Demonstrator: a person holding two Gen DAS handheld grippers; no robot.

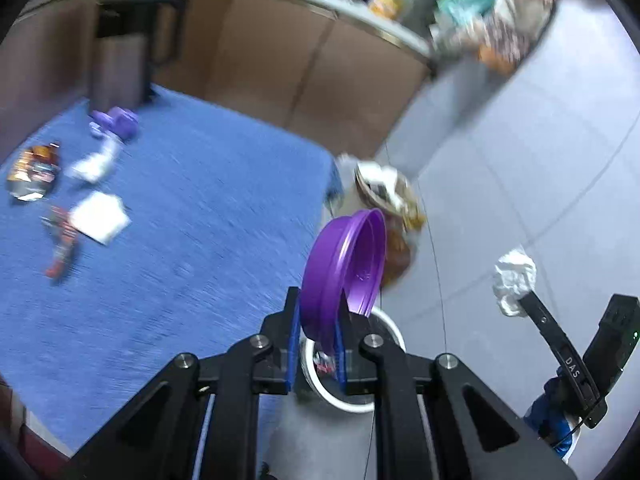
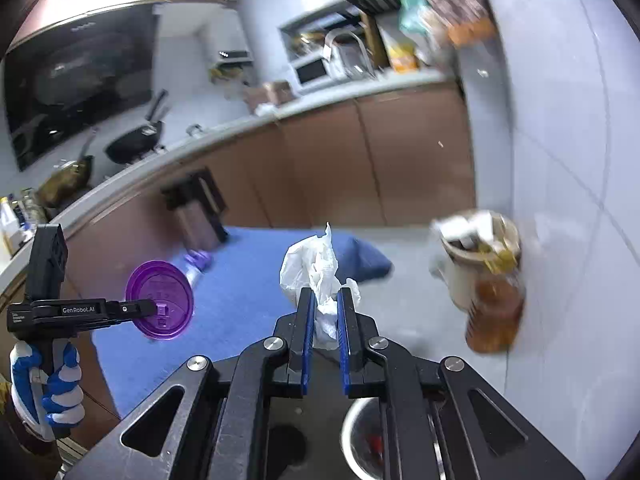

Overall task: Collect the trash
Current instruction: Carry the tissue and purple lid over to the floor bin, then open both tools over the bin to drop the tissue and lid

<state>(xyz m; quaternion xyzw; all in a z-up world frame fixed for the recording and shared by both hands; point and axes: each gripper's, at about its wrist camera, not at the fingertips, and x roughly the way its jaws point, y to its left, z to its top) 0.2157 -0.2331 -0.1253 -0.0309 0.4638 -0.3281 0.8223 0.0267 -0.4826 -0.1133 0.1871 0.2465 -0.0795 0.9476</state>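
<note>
My left gripper (image 1: 320, 304) is shut on a purple plastic cup lid (image 1: 348, 264), held on edge above a white round bin (image 1: 384, 360) below. The lid (image 2: 160, 300) also shows in the right wrist view at the left gripper's tip. My right gripper (image 2: 323, 300) is shut on a crumpled white tissue (image 2: 316, 268); the tissue (image 1: 514, 280) shows in the left wrist view too. More trash lies on the blue mat (image 1: 180, 220): snack wrappers (image 1: 34, 172), white paper (image 1: 100, 216), a purple cup (image 1: 116, 122).
A beige bin (image 2: 476, 256) full of rubbish stands by the wall beside an amber bottle (image 2: 496, 312). Brown kitchen cabinets (image 2: 400, 160) run behind the mat. A dark bin (image 1: 120, 60) stands against them. Grey tiled floor (image 1: 520, 160) lies right.
</note>
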